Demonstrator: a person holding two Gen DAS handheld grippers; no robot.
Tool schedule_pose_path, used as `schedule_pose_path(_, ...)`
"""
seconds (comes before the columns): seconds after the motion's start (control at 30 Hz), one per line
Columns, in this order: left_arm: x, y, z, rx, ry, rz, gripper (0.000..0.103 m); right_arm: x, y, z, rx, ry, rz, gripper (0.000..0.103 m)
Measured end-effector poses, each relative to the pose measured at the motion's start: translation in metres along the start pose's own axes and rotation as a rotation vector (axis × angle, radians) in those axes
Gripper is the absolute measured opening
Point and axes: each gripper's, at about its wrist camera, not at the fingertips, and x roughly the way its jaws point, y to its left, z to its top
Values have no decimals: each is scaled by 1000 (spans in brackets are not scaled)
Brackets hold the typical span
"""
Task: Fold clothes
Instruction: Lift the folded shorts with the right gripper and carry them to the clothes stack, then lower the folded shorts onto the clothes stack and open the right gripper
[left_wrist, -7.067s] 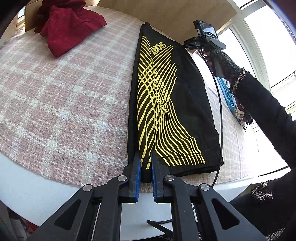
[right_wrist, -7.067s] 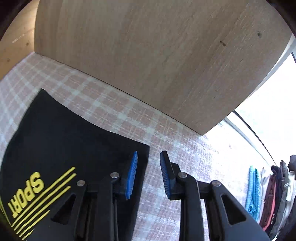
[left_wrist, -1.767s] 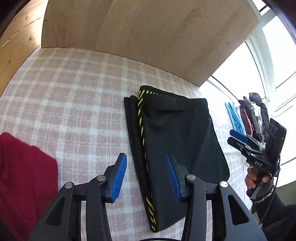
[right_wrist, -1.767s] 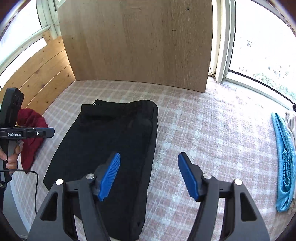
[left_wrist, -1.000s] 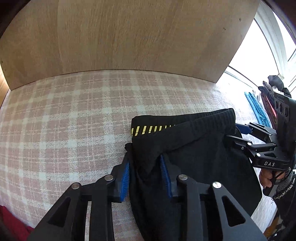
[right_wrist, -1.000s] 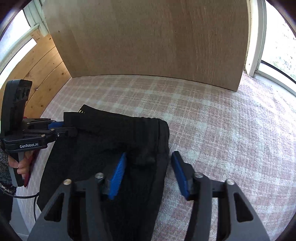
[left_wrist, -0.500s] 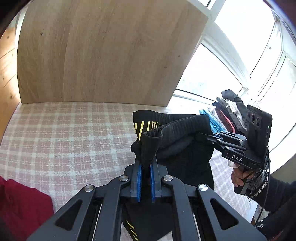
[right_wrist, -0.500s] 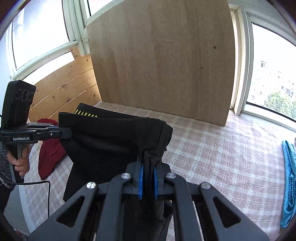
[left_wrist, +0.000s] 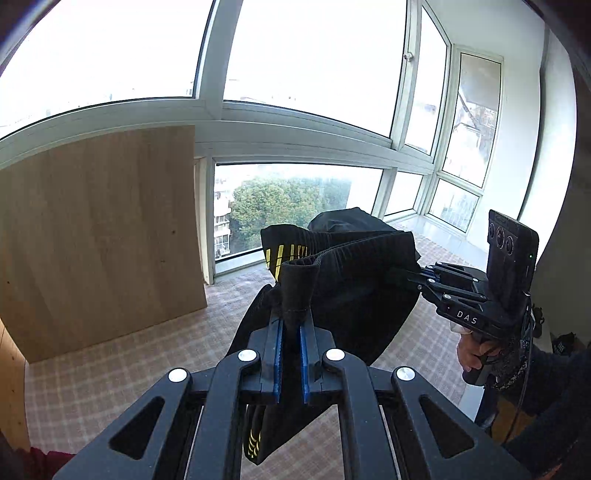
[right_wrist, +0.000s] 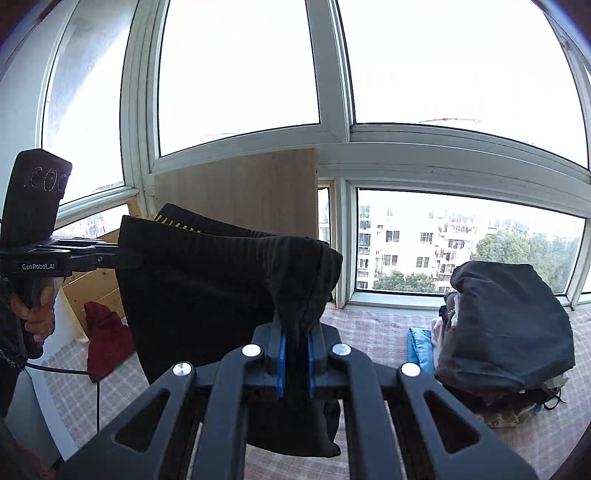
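Note:
The folded black shorts (left_wrist: 343, 288) with yellow stripes hang in the air above the pink plaid table (left_wrist: 122, 365). My left gripper (left_wrist: 290, 332) is shut on one corner of their ribbed waistband. My right gripper (right_wrist: 295, 343) is shut on the other corner of the shorts (right_wrist: 207, 280). The right gripper also shows in the left wrist view (left_wrist: 413, 275), and the left gripper shows in the right wrist view (right_wrist: 122, 258). The waistband is stretched between the two grippers and the rest of the shorts hangs below.
A wooden board (left_wrist: 92, 236) stands at the table's back edge. A red garment (right_wrist: 105, 332) lies at the table's left. A pile of folded clothes (right_wrist: 502, 332) with a dark grey item on top and a blue cloth (right_wrist: 419, 343) sit at the right. Windows surround the table.
Both grippers have lifted the shorts higher off the table and tilted up, so the windows now fill the views. Both stay shut on the waistband corners.

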Motion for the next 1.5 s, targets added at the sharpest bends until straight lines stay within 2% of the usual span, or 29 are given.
schedule_pose_path(0.13, 48, -63, 45, 37, -22, -90, 6, -41, -78, 19, -6, -17, -94, 8)
schedule_pose_path(0.3, 114, -134, 99, 46, -55, -204, 7, -69, -177, 49, -11, -23, -178, 8)
schedule_pose_path(0.47, 182, -176, 144, 38, -69, -247, 6, -48, -265, 72, -17, 13, -217, 8)
schedule_pose_path(0.6, 236, -177, 163, 20, -39, -227, 6, 3, -316, 71, -35, 65, -217, 8)
schedule_pose_path(0.7, 289, -158, 172, -13, 1, -186, 7, 55, -348, 63, -11, 118, -189, 8)
schedule_pose_path(0.87, 381, -104, 167, -112, 112, -95, 9, 143, -389, 31, 13, 264, -152, 10)
schedule_pose_path(0.9, 397, -93, 164, -134, 132, -65, 11, 157, -395, 25, 23, 301, -160, 14)
schedule_pose_path(0.97, 420, -73, 161, -192, 161, -36, 11, 174, -406, 18, 57, 357, -175, 15)
schedule_pose_path(1.03, 420, -58, 160, -224, 154, -2, 11, 172, -414, 18, 95, 351, -156, 18)
schedule_pose_path(1.07, 414, -56, 160, -221, 140, 5, 11, 166, -417, 20, 104, 336, -147, 23)
schedule_pose_path(1.17, 390, -67, 160, -175, 111, -3, 15, 144, -419, 30, 98, 278, -144, 52)
schedule_pose_path(1.2, 383, -76, 160, -151, 107, -17, 17, 136, -418, 33, 82, 263, -147, 54)
schedule_pose_path(1.27, 380, -103, 162, -85, 117, -54, 17, 123, -417, 40, 61, 240, -149, 55)
schedule_pose_path(1.33, 384, -130, 159, -30, 147, -94, 17, 118, -418, 43, 93, 222, -117, 55)
schedule_pose_path(1.37, 389, -141, 157, -11, 167, -118, 17, 123, -418, 44, 106, 233, -88, 51)
schedule_pose_path(1.4, 387, -145, 151, -2, 183, -135, 17, 130, -415, 41, 103, 253, -79, 35)
schedule_pose_path(1.43, 389, -149, 144, -6, 196, -141, 17, 140, -409, 35, 84, 286, -82, 27)
schedule_pose_path(1.5, 396, -150, 129, -7, 242, -149, 17, 162, -399, 21, 45, 358, -105, 25)
